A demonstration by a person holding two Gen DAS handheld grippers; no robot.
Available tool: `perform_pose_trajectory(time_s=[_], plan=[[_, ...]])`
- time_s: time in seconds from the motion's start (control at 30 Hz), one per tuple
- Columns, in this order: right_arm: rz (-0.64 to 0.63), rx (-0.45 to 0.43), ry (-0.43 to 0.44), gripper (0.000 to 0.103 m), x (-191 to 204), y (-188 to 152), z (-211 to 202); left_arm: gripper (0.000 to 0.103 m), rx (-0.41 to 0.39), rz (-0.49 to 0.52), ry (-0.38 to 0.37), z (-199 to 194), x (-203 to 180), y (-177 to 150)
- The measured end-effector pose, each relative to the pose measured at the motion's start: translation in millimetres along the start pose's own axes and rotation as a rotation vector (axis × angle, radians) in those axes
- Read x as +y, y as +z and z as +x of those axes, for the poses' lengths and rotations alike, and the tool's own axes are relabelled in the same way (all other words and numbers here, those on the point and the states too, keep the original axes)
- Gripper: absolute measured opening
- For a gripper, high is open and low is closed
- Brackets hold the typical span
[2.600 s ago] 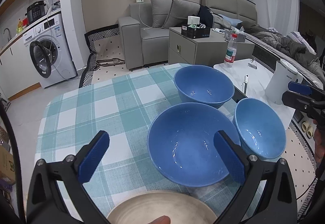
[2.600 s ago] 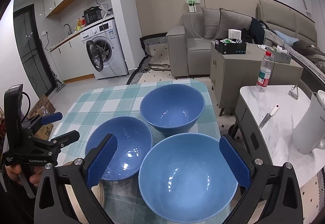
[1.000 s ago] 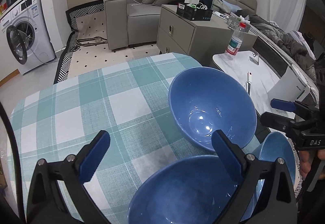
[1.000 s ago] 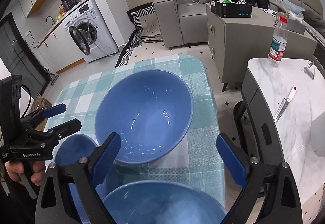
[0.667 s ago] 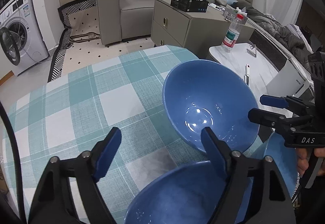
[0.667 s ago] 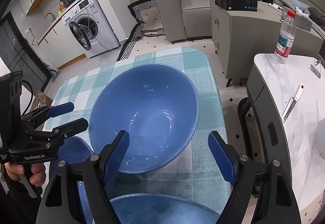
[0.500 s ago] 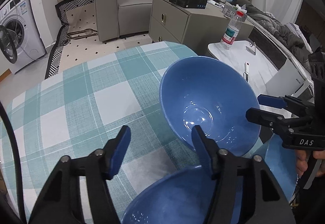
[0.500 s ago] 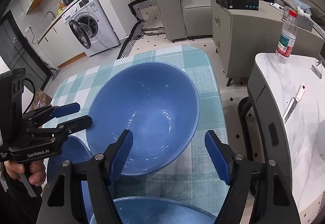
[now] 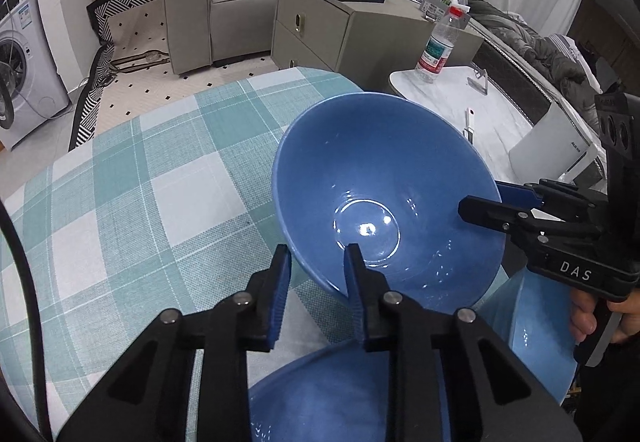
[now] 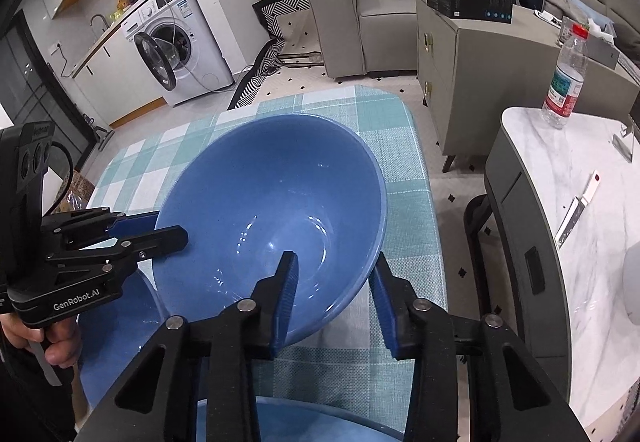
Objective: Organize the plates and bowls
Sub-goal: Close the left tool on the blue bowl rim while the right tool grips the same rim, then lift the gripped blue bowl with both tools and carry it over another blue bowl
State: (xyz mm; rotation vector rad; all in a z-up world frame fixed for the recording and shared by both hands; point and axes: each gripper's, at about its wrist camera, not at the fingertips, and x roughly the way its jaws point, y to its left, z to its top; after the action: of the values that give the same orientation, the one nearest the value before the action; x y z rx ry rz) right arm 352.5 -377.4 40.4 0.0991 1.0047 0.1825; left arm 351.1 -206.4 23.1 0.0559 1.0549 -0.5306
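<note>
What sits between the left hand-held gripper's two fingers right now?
In the left wrist view, the far blue bowl's near rim stands between the left hand-held gripper's fingers.

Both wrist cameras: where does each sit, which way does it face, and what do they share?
Left wrist: sits on the left claw, looking along its fingers at the far blue bowl, whose near-left rim it straddles; the right claw and a hand enter from the right.
Right wrist: sits on the right claw, straddling the bowl's near-right rim; the left claw and a hand show at left.
Shared: the bowl, checked tablecloth, water bottle, sofa.
</note>
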Motion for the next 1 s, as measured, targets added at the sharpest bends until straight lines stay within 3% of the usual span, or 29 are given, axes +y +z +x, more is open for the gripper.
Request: perform_pose_trajectory(time_s=[0.4, 1.0], plan=[[-0.012, -0.01, -0.016, 0.034, 0, -1, -1, 0.024, 0.001, 0.007, 0.003, 3, -3, 0], [-0.001, -0.113, -0.043, 0.034, 5, -1, -46, 0.024, -0.099, 0.034, 0.008, -33, -23, 3]])
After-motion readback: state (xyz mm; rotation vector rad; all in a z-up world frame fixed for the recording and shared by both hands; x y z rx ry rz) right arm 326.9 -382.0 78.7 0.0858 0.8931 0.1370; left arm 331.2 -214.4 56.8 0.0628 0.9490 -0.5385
